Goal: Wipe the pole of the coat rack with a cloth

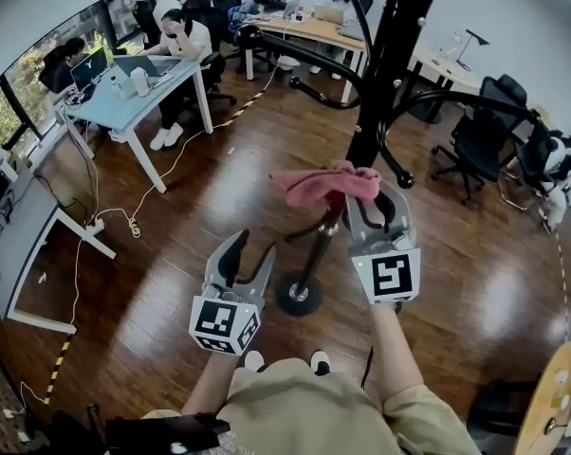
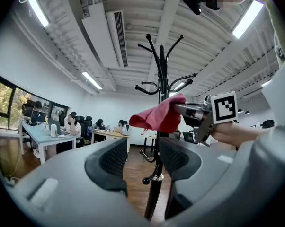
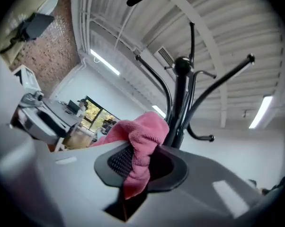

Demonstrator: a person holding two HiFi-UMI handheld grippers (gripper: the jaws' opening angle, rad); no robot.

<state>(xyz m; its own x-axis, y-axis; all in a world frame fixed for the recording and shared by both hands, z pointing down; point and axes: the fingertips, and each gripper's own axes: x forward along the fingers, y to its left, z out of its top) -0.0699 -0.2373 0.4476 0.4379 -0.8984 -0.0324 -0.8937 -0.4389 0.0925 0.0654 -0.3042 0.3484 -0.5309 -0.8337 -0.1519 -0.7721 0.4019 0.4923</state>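
Observation:
The black coat rack pole [image 1: 366,112] rises from its round base [image 1: 298,293] in the middle of the head view, with curved hooks up top. My right gripper [image 1: 372,197] is shut on a pink cloth [image 1: 323,186], held right at the pole about mid-height. In the right gripper view the cloth [image 3: 141,148] is pinched between the jaws, with the pole [image 3: 179,103] just behind it. My left gripper [image 1: 249,256] hangs lower and to the left, open and holding nothing. Its view lines the pole [image 2: 154,183] up with the gap between its jaws, and shows the cloth [image 2: 159,115] above.
Wooden floor all around the rack. Desks [image 1: 134,93] with seated people stand at the back left, and another desk [image 1: 314,31] behind. Black office chairs [image 1: 480,136] are at the right. Cables [image 1: 162,183] trail across the floor at the left.

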